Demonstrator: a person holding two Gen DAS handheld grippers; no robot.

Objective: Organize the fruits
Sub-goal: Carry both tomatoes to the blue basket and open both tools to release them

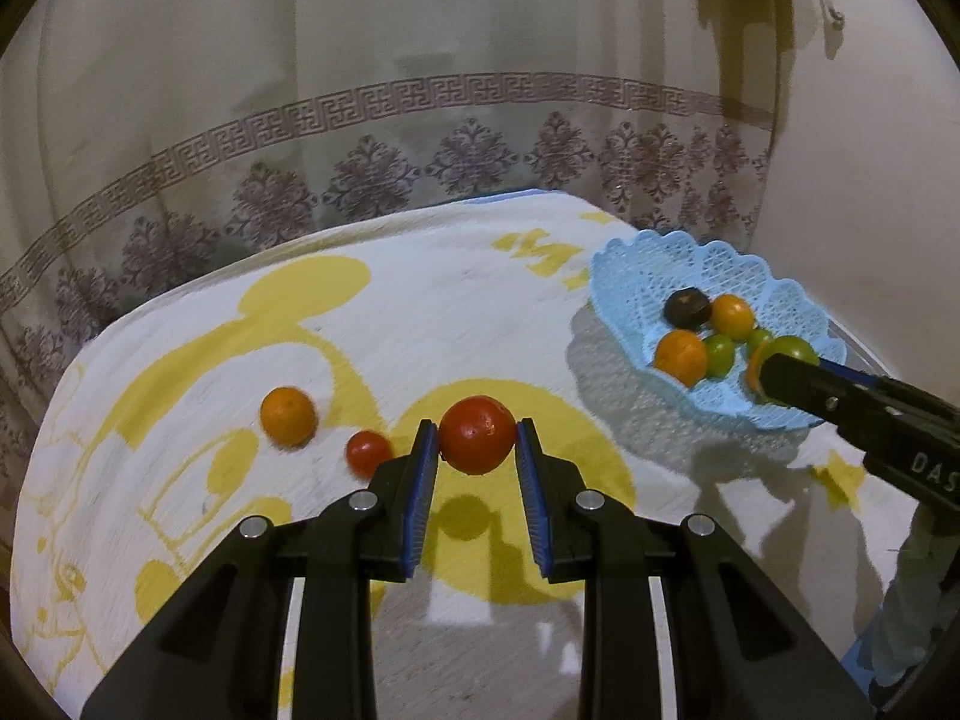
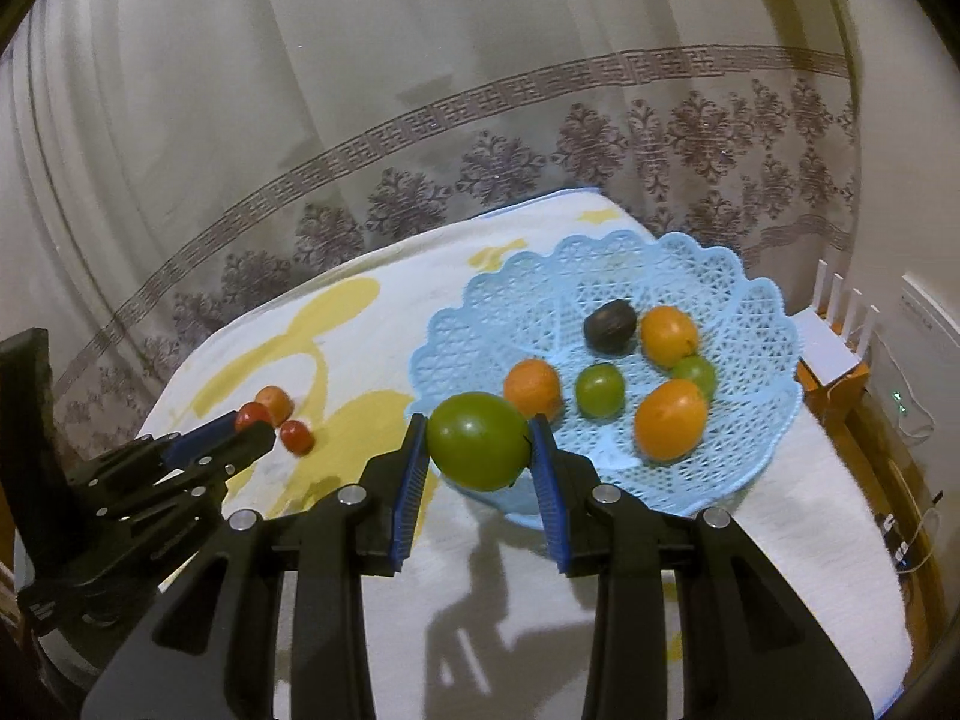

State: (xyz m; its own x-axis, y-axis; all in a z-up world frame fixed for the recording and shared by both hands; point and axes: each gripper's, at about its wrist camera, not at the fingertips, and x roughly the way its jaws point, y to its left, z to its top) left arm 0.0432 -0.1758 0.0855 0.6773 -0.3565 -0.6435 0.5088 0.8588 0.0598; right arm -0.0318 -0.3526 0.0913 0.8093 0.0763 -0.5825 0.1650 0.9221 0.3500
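Observation:
My left gripper [image 1: 477, 441] is shut on a red tomato [image 1: 477, 443], held above the cloth. An orange [image 1: 288, 416] and a smaller red tomato [image 1: 368, 453] lie on the cloth to its left. My right gripper [image 2: 478, 450] is shut on a large green tomato [image 2: 478, 449] at the near rim of the light-blue lattice basket [image 2: 756, 324]. Inside the basket lie oranges [image 2: 671, 418], small green fruits [image 2: 599, 390] and a dark fruit [image 2: 609, 325]. In the left wrist view the right gripper [image 1: 780, 369] reaches over the basket [image 1: 636, 267]. The left gripper [image 2: 255, 420] shows at the left of the right wrist view.
A white cloth with yellow print [image 1: 420, 300] covers the table. A patterned curtain [image 1: 420, 120] hangs close behind it. At the right, past the table's edge, stand a white object with prongs [image 2: 840, 330] and cables [image 2: 912, 540].

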